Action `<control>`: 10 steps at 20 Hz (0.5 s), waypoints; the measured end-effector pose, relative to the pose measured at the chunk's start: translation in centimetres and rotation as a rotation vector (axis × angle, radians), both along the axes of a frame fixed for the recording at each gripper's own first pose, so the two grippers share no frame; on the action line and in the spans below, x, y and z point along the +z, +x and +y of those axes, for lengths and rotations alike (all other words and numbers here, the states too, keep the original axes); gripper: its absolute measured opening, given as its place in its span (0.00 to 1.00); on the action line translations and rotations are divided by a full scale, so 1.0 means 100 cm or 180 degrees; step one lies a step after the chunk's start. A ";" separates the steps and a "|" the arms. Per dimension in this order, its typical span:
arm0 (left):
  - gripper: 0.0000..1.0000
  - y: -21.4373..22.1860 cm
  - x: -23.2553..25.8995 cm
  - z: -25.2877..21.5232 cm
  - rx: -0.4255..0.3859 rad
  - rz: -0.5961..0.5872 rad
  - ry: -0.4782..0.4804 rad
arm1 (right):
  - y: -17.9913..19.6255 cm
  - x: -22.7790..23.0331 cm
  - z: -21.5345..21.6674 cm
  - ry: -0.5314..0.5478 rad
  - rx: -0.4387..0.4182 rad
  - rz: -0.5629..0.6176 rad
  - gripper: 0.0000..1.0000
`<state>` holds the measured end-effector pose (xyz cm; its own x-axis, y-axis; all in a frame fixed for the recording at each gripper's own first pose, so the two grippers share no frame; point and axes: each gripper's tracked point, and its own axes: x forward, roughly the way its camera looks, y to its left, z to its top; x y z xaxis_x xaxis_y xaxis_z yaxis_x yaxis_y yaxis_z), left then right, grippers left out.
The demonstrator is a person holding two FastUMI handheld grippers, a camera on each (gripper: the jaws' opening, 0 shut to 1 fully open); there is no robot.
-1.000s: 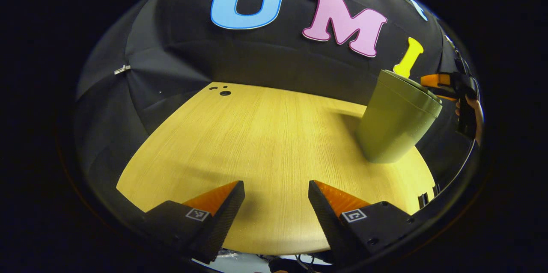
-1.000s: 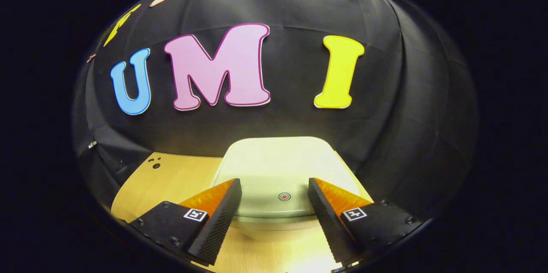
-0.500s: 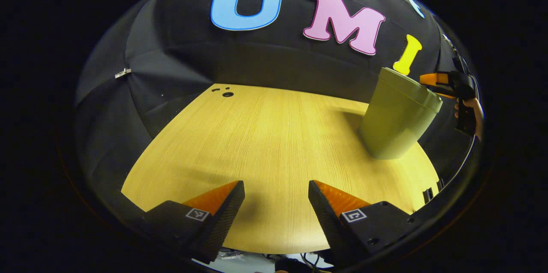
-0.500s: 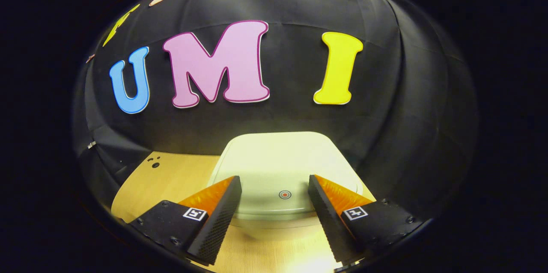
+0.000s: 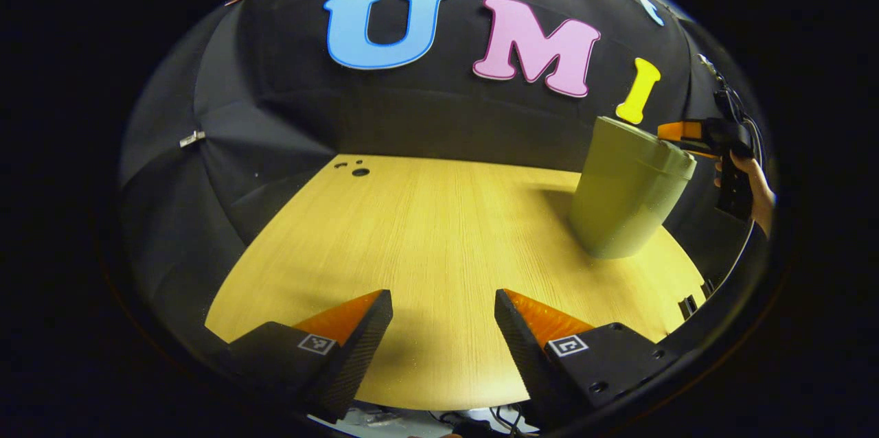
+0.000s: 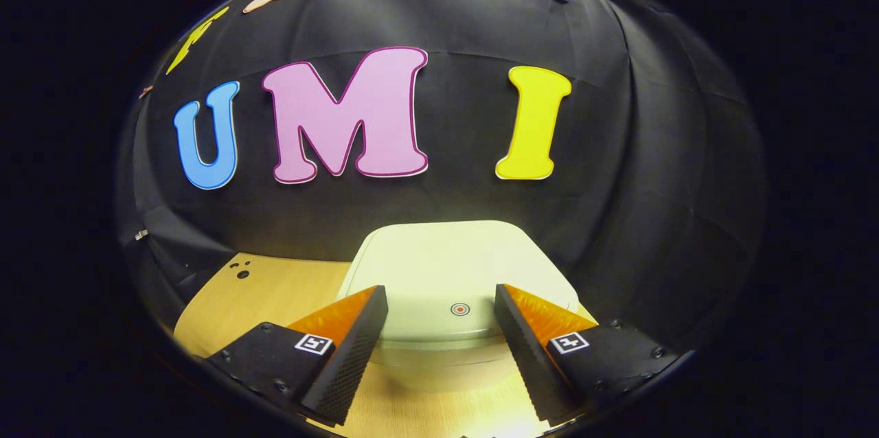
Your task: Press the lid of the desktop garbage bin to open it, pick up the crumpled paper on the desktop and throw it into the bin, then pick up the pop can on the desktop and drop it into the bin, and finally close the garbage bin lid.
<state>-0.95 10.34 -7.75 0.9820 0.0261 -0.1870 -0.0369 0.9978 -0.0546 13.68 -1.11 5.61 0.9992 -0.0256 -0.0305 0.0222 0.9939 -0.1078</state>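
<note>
Right gripper view: our right gripper (image 6: pixel 441 301) hangs with its jaws wide and empty over the near rim of the garbage bin (image 6: pixel 439 362), whose lid (image 6: pixel 453 259) lies flat and shut. The round press mark (image 6: pixel 460 309) sits between our fingertips, slightly toward 3 o'clock of centre.

Left gripper view: our left gripper (image 5: pixel 443 304) is likewise spread wide, holding nothing, above bare desktop (image 5: pixel 426 232). The bin (image 5: pixel 628 191) stands at 2 o'clock, near the desk's far right edge, with the right gripper (image 5: pixel 680 132) at its top rim and the person's hand (image 5: pixel 752 184) behind it. We cannot tell where the crumpled paper and pop can are.

Risks, as we judge them:
- The bin looks light and tall. A push that lands off the mark, or comes in sideways rather than straight down, could tip it or skid it toward the wall cloth at 12 o'clock.
- With the jaws this wide, a straight descent would straddle the mark and leave it untouched. One fingertip must be brought over it, or the jaws narrowed.
- If the lid is meant to spring upward, a gripper left over it would block it.

Room: open desktop runs from 9 to 12 o'clock of the bin. The desk edge lies close at 3 to 5 o'clock, leaving little margin there.
</note>
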 end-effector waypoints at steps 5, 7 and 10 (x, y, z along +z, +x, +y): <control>0.96 -0.023 0.048 -0.006 0.0016 -0.0376 0.0077 | -0.028 0.016 0.025 0.0075 0.0109 -0.0282 1.00; 0.96 -0.031 0.065 -0.009 0.0026 -0.0533 0.0085 | -0.046 0.020 0.037 0.0063 0.0173 -0.0387 1.00; 0.96 -0.039 0.080 -0.017 0.0018 -0.0739 0.0046 | -0.073 0.011 0.060 -0.0043 0.0327 -0.0421 1.00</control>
<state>-4.82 8.69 0.24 0.9985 0.0328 0.0443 -0.0306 0.9984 -0.0480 6.38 4.84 6.72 0.9919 0.0774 0.1010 -0.0646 0.9902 -0.1241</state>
